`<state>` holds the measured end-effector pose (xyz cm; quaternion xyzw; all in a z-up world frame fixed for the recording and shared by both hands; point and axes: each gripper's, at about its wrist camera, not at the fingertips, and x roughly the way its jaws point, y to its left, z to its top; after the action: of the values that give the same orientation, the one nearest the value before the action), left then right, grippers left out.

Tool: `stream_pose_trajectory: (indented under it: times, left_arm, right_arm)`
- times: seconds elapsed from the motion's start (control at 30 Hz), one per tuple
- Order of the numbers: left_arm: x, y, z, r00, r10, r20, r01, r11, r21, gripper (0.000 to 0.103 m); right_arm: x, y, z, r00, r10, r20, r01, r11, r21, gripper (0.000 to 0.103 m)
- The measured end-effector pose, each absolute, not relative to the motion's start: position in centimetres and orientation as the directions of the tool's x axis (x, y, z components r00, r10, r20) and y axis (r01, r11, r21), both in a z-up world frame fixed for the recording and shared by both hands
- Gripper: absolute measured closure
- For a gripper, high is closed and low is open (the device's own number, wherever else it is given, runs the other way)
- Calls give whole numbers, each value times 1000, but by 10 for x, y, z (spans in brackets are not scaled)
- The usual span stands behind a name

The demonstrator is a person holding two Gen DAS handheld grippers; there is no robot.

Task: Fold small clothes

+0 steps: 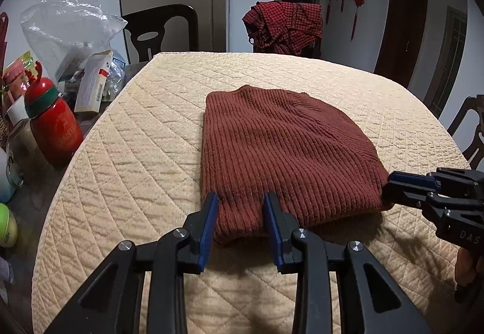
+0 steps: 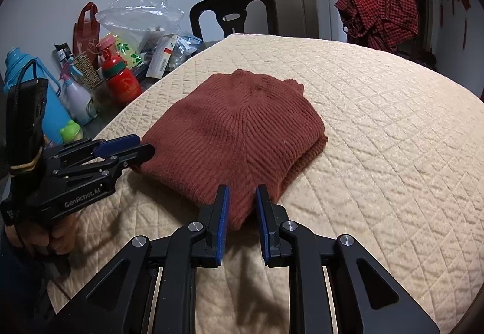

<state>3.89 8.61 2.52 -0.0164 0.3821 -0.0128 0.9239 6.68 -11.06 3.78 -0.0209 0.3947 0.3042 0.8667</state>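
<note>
A folded rust-brown knit sweater (image 1: 284,152) lies on the cream quilted table cover (image 1: 136,152); it also shows in the right wrist view (image 2: 239,137). My left gripper (image 1: 242,198) is open, its blue-padded fingers straddling the sweater's near left corner. It also shows in the right wrist view (image 2: 145,146) at the sweater's left edge. My right gripper (image 2: 242,190) is open, fingers on either side of the sweater's near corner. In the left wrist view the right gripper (image 1: 390,185) touches the sweater's right edge.
A red bottle (image 1: 56,125), a plastic bag (image 1: 72,28) and boxes crowd the table's left side beyond the cover. A dark chair (image 1: 163,31) stands at the far edge. A red checked garment (image 1: 284,25) hangs over another chair at the back.
</note>
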Motion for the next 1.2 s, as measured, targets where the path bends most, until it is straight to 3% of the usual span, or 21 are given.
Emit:
stream_pose_trajectory:
  times: [0.17, 0.3, 0.5, 1.2]
  left_arm:
    - [25, 86, 26, 702, -39, -712, 3, 999, -51, 69]
    - [14, 89, 23, 691, -25, -723, -16, 999, -49, 64]
    - [4, 98, 9, 663, 12, -748, -46, 999, -25, 55]
    - [9, 99, -3, 623, 6, -783, -26, 1000, -13, 44]
  right_arm:
    - [53, -117, 38, 502, 497, -708, -538, 820, 194, 84]
    - [42, -122, 34, 510, 469, -721, -532, 831, 164, 73]
    - [32, -123, 18, 514, 413, -752, -515, 850, 115, 73]
    - [28, -116, 11, 540, 343, -769, -504, 863, 30, 71]
